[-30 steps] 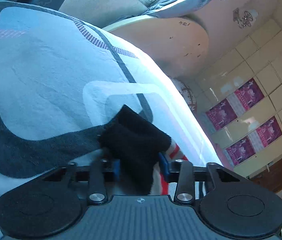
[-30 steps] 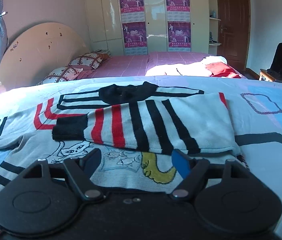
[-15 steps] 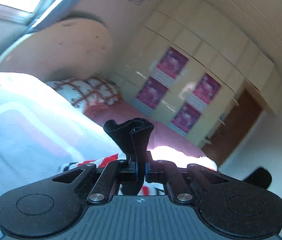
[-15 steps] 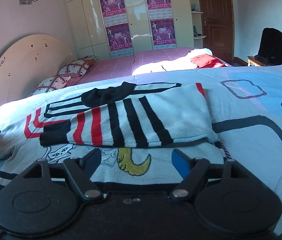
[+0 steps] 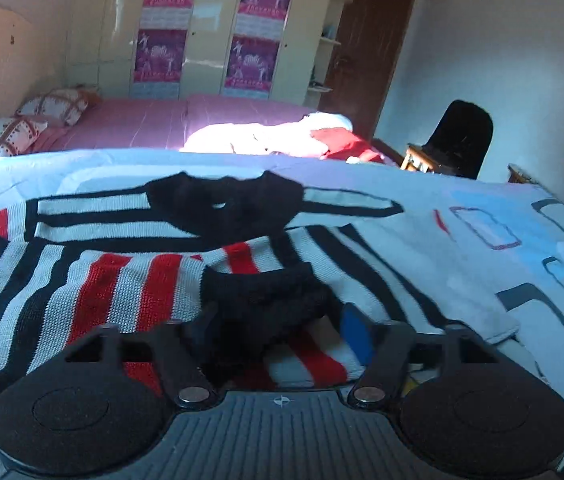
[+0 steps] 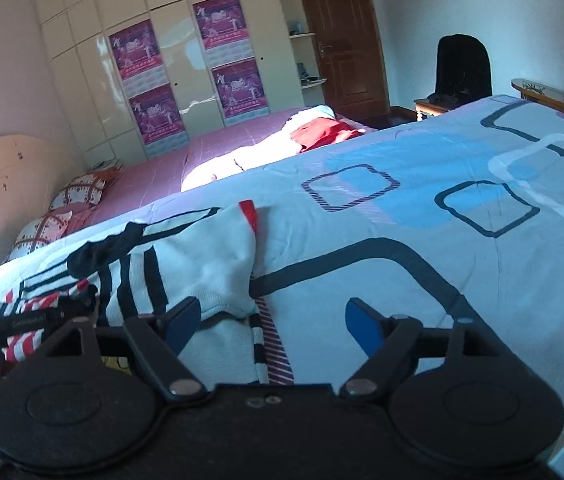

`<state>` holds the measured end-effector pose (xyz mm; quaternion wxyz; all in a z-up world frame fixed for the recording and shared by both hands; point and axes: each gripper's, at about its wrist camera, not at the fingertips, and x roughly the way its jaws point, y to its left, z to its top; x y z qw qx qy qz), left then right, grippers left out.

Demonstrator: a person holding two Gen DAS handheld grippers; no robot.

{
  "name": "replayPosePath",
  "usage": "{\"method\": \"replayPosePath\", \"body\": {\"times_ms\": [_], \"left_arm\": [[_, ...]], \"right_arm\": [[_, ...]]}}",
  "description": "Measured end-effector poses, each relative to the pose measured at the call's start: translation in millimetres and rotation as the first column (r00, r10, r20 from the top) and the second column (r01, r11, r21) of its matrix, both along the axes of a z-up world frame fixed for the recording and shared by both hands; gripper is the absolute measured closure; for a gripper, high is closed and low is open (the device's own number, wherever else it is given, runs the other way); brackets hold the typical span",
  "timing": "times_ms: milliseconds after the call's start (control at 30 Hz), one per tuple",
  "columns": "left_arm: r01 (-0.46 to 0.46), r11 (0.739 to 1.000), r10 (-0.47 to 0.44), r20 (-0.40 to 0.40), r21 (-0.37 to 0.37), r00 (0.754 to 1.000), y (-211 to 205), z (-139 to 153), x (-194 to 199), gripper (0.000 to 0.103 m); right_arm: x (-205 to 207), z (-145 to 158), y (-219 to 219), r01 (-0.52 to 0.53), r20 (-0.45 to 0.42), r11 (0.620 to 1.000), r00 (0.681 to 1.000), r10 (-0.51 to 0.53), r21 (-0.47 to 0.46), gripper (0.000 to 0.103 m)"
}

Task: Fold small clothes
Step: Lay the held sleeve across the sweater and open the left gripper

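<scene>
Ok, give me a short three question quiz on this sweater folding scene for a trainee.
1. True or false: the left gripper has its pads pressed shut on the black cuff.
2. Which is nearer the black collar in the left wrist view? A, the folded sleeve. B, the black chair.
3. Fill in: the right gripper hangs over the sweater's ___ edge, beside the bare quilt.

Key:
1. False. Its jaws are opening and the cuff lies loose between them.
2. A.
3. Right, as that view shows it; its jaws stand open with the striped hem under them.
</scene>
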<state>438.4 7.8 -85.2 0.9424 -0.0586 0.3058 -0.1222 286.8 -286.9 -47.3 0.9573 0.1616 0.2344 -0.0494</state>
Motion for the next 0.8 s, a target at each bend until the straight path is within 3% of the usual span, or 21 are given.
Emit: {"method": "replayPosePath", "body": {"times_ms": [100,200,367,500,600,633,667,700,800], "left_arm": [[-0.029,1.0,0.029,0.045,0.001,0.999,15,18,-38,0.032],[-0.145,0.989,0.143,0.073,0.029,0.987,53,20,-79,0.032],[-0.356,0.928,0.343,0.119,0.112,0.932,131,13,-119,0.032],[-0.383,0.909,0.377,0.073,0.164,0.924,171,-3,-112,0.032],[-0.373,0.917,0.375,0.014,0.141,0.927,187,-18,-96,0.032],[-0.362,0.922,0.364,0.013,0.138,0.931,187,-23,-89,0.032],[-0.351,0.926,0.352,0.017,0.138,0.936,187,-24,-87,0.032],[-0.352,0.925,0.353,0.018,0.145,0.935,187,-27,-84,0.032],[-0.378,0.916,0.383,-0.012,0.134,0.924,191,-35,-75,0.032]], "right_arm": [[16,-4,12,-0.046,0.007,0.996,0.999,0.046,0.073,0.032],[41,-8,41,-0.135,0.014,0.977,0.991,0.134,0.165,0.038],[97,-23,102,-0.248,-0.041,0.921,0.961,0.272,0.3,0.038],[136,-38,139,-0.268,-0.107,0.895,0.94,0.324,0.357,0.038],[155,-40,153,-0.249,-0.134,0.911,0.943,0.306,0.328,0.037],[160,-37,157,-0.252,-0.142,0.918,0.942,0.305,0.306,0.048],[164,-34,162,-0.265,-0.151,0.923,0.937,0.314,0.278,0.067],[165,-29,166,-0.283,-0.151,0.927,0.934,0.324,0.245,0.095],[155,1,175,-0.339,-0.066,0.936,0.936,0.346,0.096,0.095]]}}
